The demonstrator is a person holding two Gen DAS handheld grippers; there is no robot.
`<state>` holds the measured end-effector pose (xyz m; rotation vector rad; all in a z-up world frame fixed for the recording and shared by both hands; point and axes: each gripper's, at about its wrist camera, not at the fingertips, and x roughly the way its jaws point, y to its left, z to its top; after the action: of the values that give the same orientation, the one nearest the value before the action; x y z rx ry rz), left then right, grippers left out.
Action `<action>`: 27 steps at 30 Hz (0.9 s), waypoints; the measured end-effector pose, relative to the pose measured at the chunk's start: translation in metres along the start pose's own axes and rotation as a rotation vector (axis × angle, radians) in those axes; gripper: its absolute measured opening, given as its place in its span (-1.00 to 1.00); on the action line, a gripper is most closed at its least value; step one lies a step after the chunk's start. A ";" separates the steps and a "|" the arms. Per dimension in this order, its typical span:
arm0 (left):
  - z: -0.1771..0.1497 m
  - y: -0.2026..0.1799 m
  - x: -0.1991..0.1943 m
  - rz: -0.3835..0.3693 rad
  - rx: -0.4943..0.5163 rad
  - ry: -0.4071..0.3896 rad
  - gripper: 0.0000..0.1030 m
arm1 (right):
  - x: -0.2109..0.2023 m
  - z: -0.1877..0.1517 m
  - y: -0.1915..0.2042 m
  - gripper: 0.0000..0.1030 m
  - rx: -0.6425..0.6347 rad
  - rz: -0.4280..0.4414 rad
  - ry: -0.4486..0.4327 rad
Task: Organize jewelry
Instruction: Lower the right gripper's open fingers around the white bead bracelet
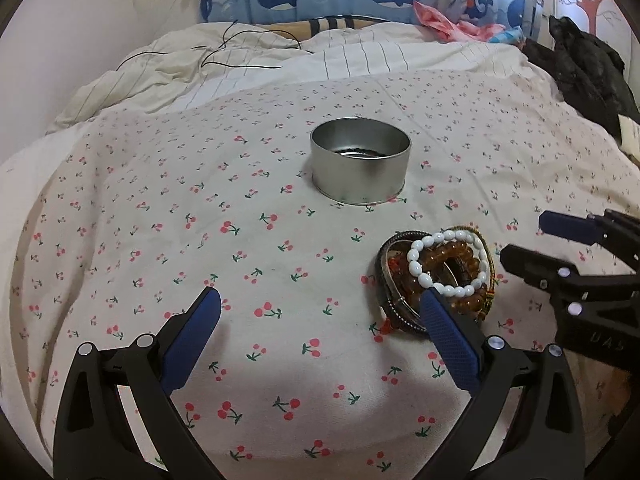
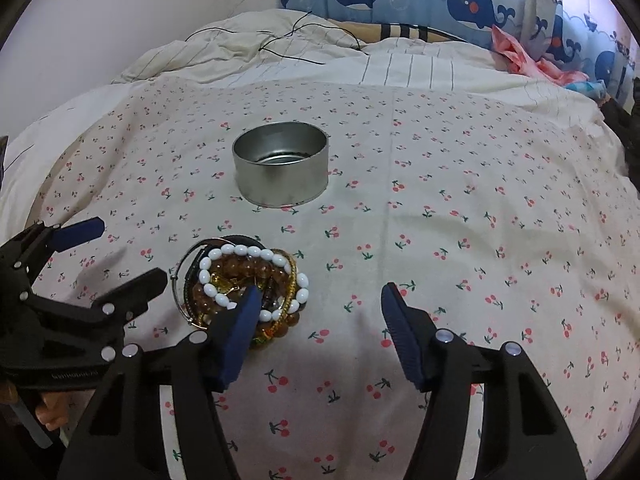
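On cherry-print bedsheet [image 1: 280, 240]: pile of bracelets [image 2: 244, 288], white bead bracelet [image 2: 256, 276] uppermost over amber beads and metal bangles. Round metal tin [image 2: 280, 172] stands beyond, well apart. Left gripper [image 1: 320, 312]: jaws wide apart, empty, beside the pile. Right gripper [image 2: 320, 304]: jaws apart, nothing clamped, one finger over the pile. Step, as judged: approach for a first pick. Next move: close on one bracelet, carry to tin.

Dim, soft shadows, fisheye-warped edges w/ vignette
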<state>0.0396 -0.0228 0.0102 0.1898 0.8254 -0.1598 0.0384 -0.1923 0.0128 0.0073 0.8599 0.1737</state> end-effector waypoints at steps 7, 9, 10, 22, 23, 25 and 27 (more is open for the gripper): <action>-0.001 0.001 0.000 0.004 -0.001 -0.001 0.86 | -0.003 0.000 0.001 0.29 -0.003 -0.001 -0.012; -0.001 0.000 0.000 0.004 0.000 -0.001 0.86 | -0.002 0.000 0.001 0.29 -0.004 0.000 -0.011; -0.001 0.000 0.001 0.004 0.000 -0.001 0.86 | -0.002 0.000 0.001 0.29 -0.004 0.001 -0.011; -0.002 0.010 0.006 -0.006 -0.047 0.029 0.86 | 0.014 0.011 0.006 -0.27 -0.055 0.033 0.031; -0.002 0.011 0.007 -0.005 -0.052 0.032 0.86 | 0.016 0.012 0.005 -0.27 -0.054 0.035 0.033; -0.001 0.012 0.007 -0.005 -0.058 0.035 0.86 | 0.018 0.013 0.003 -0.28 -0.047 0.036 0.034; 0.000 0.011 0.007 -0.001 -0.053 0.037 0.86 | 0.019 0.013 0.002 -0.27 -0.042 0.037 0.036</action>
<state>0.0467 -0.0125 0.0056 0.1427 0.8657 -0.1355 0.0597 -0.1867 0.0074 -0.0187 0.8922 0.2271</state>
